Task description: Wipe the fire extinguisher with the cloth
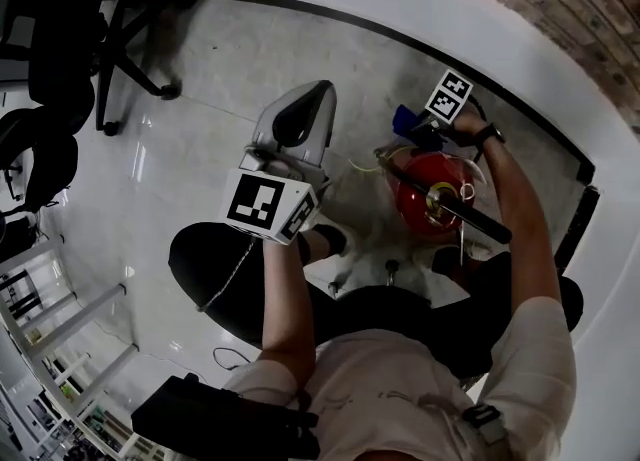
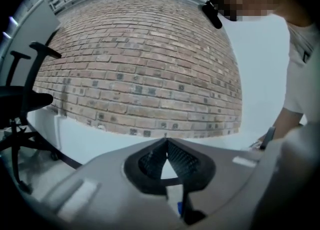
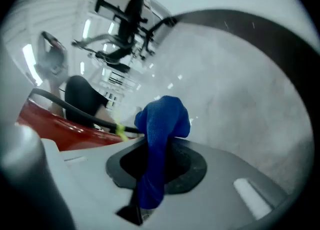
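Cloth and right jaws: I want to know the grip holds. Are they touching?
Touching. The right gripper view shows the cloth clamped between the shut jaws.

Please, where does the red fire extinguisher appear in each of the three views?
Head view: the fire extinguisher stands right of centre, seen from above.
Left gripper view: it is not in it.
Right gripper view: its red body is at the lower left, left of the blue cloth held in the jaws.
Shared landmark: the black hose that runs across it, also in the right gripper view.
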The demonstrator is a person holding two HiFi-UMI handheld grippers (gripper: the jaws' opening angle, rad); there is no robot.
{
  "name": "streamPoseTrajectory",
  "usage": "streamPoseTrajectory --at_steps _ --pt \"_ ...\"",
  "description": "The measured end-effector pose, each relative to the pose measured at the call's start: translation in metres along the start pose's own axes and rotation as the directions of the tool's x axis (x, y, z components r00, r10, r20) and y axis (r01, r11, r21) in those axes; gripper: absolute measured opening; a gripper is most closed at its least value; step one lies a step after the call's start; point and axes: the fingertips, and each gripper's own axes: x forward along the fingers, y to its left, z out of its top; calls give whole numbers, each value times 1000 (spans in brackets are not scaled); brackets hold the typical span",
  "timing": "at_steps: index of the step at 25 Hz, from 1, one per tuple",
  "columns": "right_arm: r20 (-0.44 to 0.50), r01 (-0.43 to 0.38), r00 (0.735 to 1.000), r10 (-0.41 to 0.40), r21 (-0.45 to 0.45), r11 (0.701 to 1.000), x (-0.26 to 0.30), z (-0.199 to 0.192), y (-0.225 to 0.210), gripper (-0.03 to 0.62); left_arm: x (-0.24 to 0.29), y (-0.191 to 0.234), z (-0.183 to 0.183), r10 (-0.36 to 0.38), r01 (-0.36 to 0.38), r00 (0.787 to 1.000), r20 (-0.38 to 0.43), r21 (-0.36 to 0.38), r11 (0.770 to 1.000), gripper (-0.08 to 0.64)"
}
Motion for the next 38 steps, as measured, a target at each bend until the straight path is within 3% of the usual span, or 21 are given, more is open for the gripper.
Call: streamPoseTrajectory --at_steps 2,3,5,6,9,11,13,14,16,17,20,22,24,26,28,29,33,34,36,37,38 --pt "66 -51 996 61 -143 988 -54 36 62 66 1 -2 7 -9 9 1000 22 -4 1000 4" --pt "68 -75 993 94 -236 969 -80 49 98 66 1 -3 10 -12 12 999 31 -7 1000 4" --pt "79 -174 972 221 -387 906 -128 74 177 66 1 -4 13 -16 16 999 42 -10 1000 5" --pt "84 -240 948 306 -441 865 -148 84 215 67 1 -4 12 -15 15 999 44 -13 1000 4" --pt "-27 -435 868 496 -526 731 -173 91 298 67 1 -7 8 -12 13 999 40 -14 1000 4" --pt "-168 -542 828 536 -487 685 -159 80 313 67 0 -7 4 -9 10 999 37 -10 1000 4" --pt "-233 -587 807 543 -415 695 -139 76 303 69 -1 -5 0 -1 1 1000 31 -9 1000 5" --pt "-248 -571 820 515 -393 721 -128 76 289 67 -2 -2 -1 6 -6 1000 24 -11 1000 4" --pt "-308 -493 863 400 -343 799 -99 67 244 67 -2 4 -3 26 -26 1000 5 -17 1000 3" --pt "-341 -463 869 358 -305 832 -81 61 221 67 -2 7 -3 35 -35 999 -2 -20 999 4" --pt "-363 -442 862 352 -203 874 -29 47 166 67 1 12 -6 48 -48 999 -14 -22 999 5" --pt "-342 -406 878 335 -161 899 6 37 124 67 2 14 -12 55 -56 998 -27 -22 998 5" --pt "-300 -325 913 276 -129 937 41 28 76 67 4 16 -17 57 -58 998 -36 -21 998 5" --pt "-283 -141 954 99 -132 981 70 13 17 67 6 16 -18 50 -51 998 -40 -14 999 5" --pt "-300 67 946 -119 -177 982 86 -8 -40 67 6 15 -19 44 -44 998 -50 -5 999 4" --pt "-301 118 937 -175 -197 973 90 -17 -54 66 6 15 -21 41 -41 998 -53 -1 999 5" --pt "-262 186 930 -256 -264 947 67 -23 -56 66 3 13 -18 23 -23 999 -32 1 1000 4" --pt "-199 205 946 -256 -246 947 52 -13 -50 67 3 13 -15 18 -18 1000 -21 3 1000 4" --pt "26 253 968 -251 -129 959 8 18 -35 67 1 10 -7 3 -3 1000 5 7 1000 3" --pt "147 288 950 -274 -81 954 -22 32 -27 67 0 6 -2 -7 7 1000 19 8 1000 5" --pt "253 334 916 -310 -56 941 -54 44 -18 67 -2 1 4 -19 19 999 33 10 1000 4"
